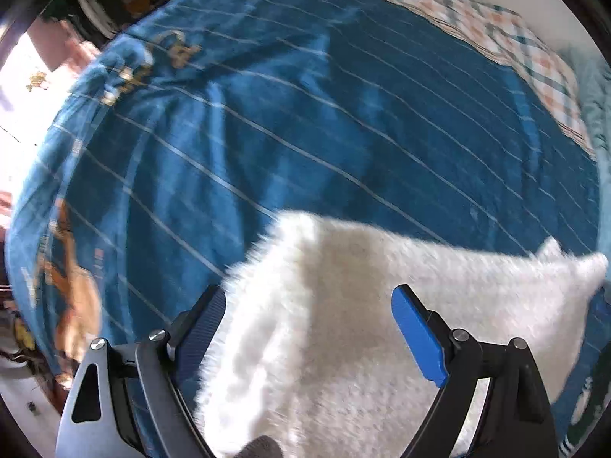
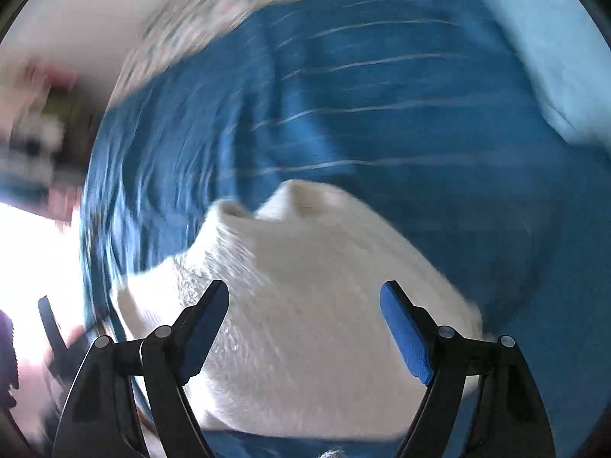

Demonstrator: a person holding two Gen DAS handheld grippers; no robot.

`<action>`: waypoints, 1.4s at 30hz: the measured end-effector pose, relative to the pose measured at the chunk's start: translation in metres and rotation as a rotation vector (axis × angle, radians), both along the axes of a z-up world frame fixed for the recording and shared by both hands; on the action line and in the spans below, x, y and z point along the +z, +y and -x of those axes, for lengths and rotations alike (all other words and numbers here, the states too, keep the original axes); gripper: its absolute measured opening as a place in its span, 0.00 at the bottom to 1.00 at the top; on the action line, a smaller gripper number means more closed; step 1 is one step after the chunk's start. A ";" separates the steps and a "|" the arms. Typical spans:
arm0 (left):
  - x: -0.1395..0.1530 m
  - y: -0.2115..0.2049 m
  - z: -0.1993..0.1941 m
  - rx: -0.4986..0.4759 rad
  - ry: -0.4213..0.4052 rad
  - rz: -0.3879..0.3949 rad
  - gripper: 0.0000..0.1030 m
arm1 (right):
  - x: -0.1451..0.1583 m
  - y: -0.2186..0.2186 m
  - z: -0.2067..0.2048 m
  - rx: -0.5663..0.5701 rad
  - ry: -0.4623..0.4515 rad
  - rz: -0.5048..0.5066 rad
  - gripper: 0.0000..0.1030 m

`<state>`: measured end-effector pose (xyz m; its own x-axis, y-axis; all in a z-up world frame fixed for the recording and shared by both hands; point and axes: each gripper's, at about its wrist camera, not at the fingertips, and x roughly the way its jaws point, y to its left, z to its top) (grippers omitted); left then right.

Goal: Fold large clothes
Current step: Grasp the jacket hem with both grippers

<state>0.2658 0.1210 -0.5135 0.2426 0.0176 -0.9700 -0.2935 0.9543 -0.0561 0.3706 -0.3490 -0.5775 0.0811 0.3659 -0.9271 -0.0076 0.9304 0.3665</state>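
Observation:
A white fluffy garment (image 1: pixel 343 324) lies on a blue striped bedcover (image 1: pixel 305 114), folded into a broad flat shape. My left gripper (image 1: pixel 309 297) hangs above it, pointing down, jaws wide apart with blue pads clear of the fabric. In the right wrist view the same white garment (image 2: pixel 305 305) lies below my right gripper (image 2: pixel 305 294), which also stands open with nothing pressed between its fingers. That view is smeared by motion. The garment's near edge is hidden behind both gripper frames.
The blue bedcover (image 2: pixel 382 114) spreads over the bed. A checked orange and green cloth (image 1: pixel 515 45) lies along the far edge. A pale blue cushion (image 2: pixel 553 57) sits at the right. The bed's left edge drops to a bright floor (image 1: pixel 23 87).

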 end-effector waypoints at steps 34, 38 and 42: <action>-0.049 0.010 -0.012 0.004 0.100 0.035 0.15 | -0.061 0.048 -0.082 -0.108 0.161 0.031 0.13; -0.015 0.010 -0.007 0.024 0.055 0.040 0.26 | 0.003 0.013 -0.059 -0.187 0.058 0.010 0.44; 0.020 0.000 0.008 0.038 -0.028 0.056 0.51 | 0.037 -0.005 -0.017 -0.193 0.017 -0.025 0.45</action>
